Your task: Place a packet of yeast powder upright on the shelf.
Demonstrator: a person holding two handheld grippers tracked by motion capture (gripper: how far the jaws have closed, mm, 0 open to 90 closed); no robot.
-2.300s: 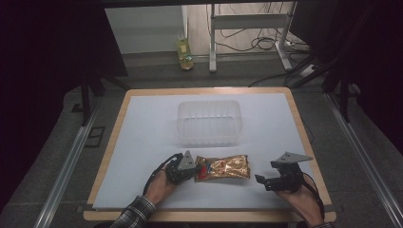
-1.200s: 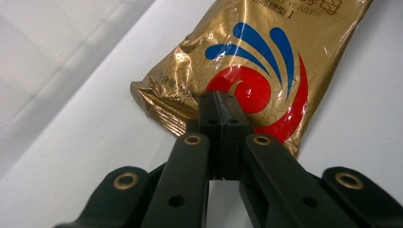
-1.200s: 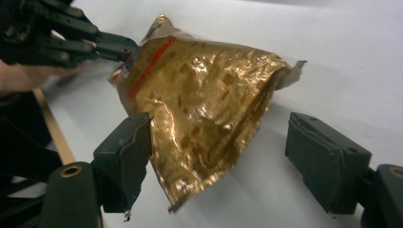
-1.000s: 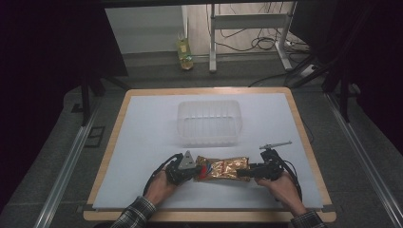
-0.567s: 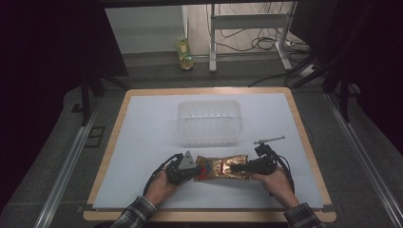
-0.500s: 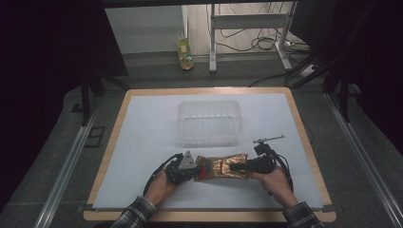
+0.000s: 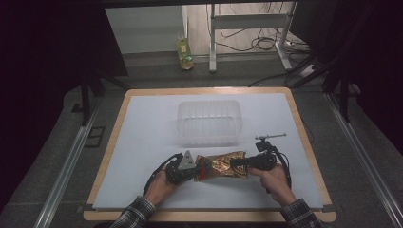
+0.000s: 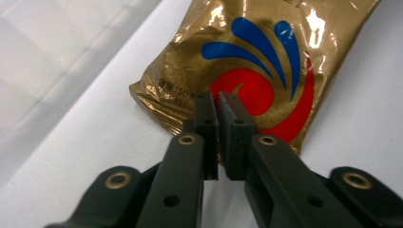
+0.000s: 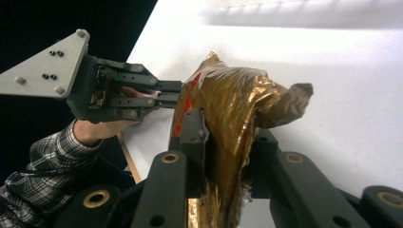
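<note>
The gold foil packet (image 7: pixel 222 165) lay on the white surface (image 7: pixel 142 142) between our two grippers, with the clear plastic tub (image 7: pixel 208 121) standing well beyond it. We judged the packet light and soft: its foil was crinkled and glossy, likely to slip and to buckle where it was pinched, so the flat sealed ends looked the best places to take hold.

Our right gripper (image 9: pixel 223 142) had its fingers (image 9: pixel 192 137) closed on one end of the packet, the foil bunched up and standing between them, a twisted corner poking out past the tips. Our left gripper (image 8: pixel 218 107) had its fingers (image 8: pixel 205 118) drawn almost together, only a thin slit showing between them, with their tips at the packet's other edge just below the red and blue swirl. We could not tell whether any foil was caught in that slit.

Both of our hands came in low from the near edge. The left hand (image 7: pixel 159 183) pointed its fingers toward the right, and the right hand (image 7: pixel 273 178) pointed its own back toward the left, so the two grippers faced each other along the packet's length.
</note>
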